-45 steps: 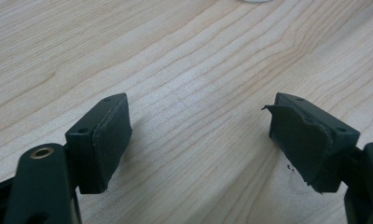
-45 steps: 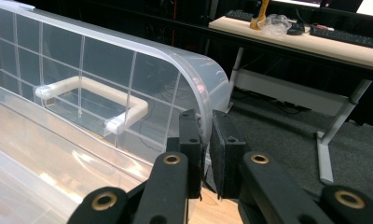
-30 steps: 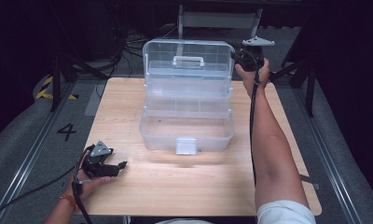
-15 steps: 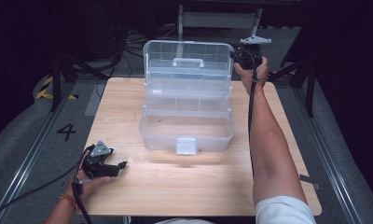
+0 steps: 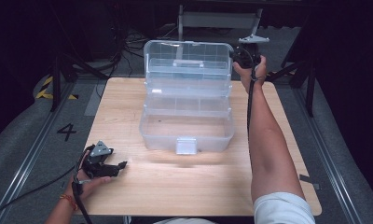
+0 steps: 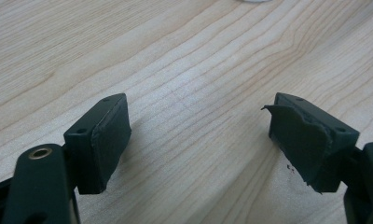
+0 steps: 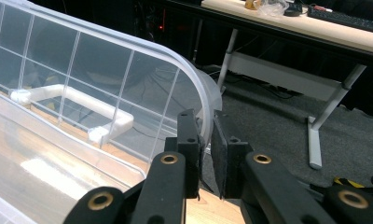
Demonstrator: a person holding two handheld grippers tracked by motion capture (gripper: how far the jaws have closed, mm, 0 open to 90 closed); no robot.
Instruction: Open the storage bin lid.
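A clear plastic toolbox (image 5: 187, 130) stands open in the middle of the wooden table (image 5: 128, 112), its lid (image 5: 188, 65) raised upright at the back. My right gripper (image 5: 239, 57) is at the lid's right top corner. In the right gripper view it (image 7: 206, 120) is shut on the lid's curved rim (image 7: 201, 100), with the white handle (image 7: 72, 100) showing through the clear lid. My left gripper (image 5: 120, 165) rests low over the table's near left part. Its jaws (image 6: 198, 121) stand open over bare wood with nothing between them.
A white latch (image 5: 185, 145) hangs on the box's front wall. Behind the table stand a grey desk frame (image 5: 219, 18) and dark stands with cables. A further desk (image 7: 306, 28) carries clutter. The floor at the left bears a "4" mark (image 5: 66, 131).
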